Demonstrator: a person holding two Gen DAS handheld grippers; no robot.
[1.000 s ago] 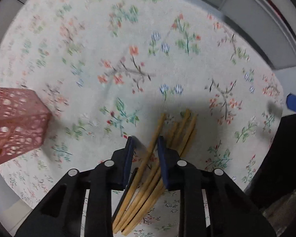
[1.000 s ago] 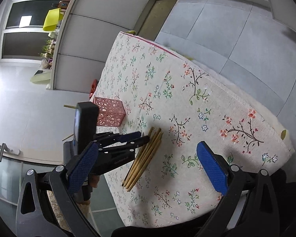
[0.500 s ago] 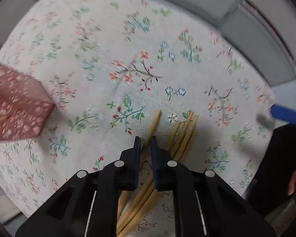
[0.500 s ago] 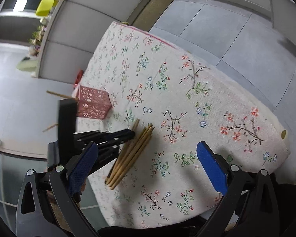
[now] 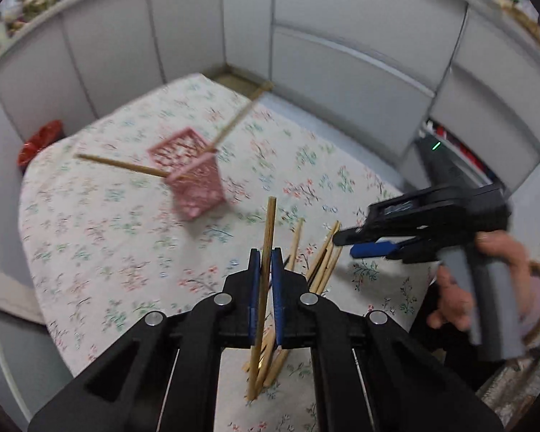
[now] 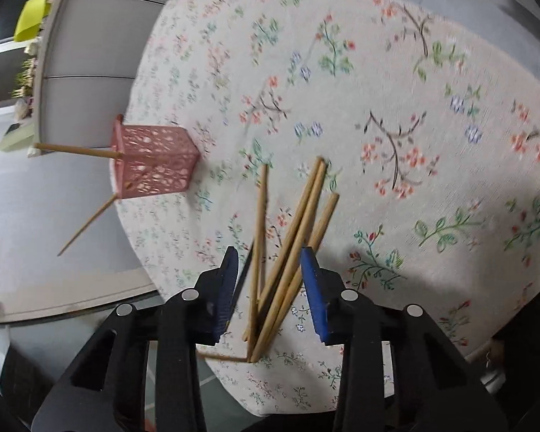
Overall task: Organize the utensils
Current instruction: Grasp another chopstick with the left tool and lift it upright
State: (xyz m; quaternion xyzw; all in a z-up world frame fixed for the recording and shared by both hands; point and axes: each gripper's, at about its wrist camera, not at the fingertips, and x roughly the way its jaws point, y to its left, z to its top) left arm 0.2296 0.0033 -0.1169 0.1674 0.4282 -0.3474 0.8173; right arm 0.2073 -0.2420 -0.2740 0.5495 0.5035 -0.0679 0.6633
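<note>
My left gripper [image 5: 265, 255] is shut on one wooden chopstick [image 5: 268, 230] and holds it lifted above the table. Several more chopsticks [image 5: 324, 259] lie in a loose pile on the floral cloth just right of it. My right gripper [image 6: 270, 262] is open and sits over that pile [image 6: 295, 237], jaws either side of the sticks. It also shows in the left wrist view [image 5: 370, 241]. A pink perforated holder [image 5: 194, 176] stands farther back with two chopsticks leaning out. It shows at the left in the right wrist view [image 6: 154, 162].
The table [image 6: 414, 72] has a floral cloth and its near edge [image 6: 234, 378] lies just below the pile. Grey partition walls [image 5: 342, 36] ring the table. A red object [image 5: 39, 140] sits beyond the far left edge.
My left gripper has lifted one chopstick out of the pile and tilted up toward the holder. My right gripper has moved in over the remaining chopsticks and narrowed its opening.
</note>
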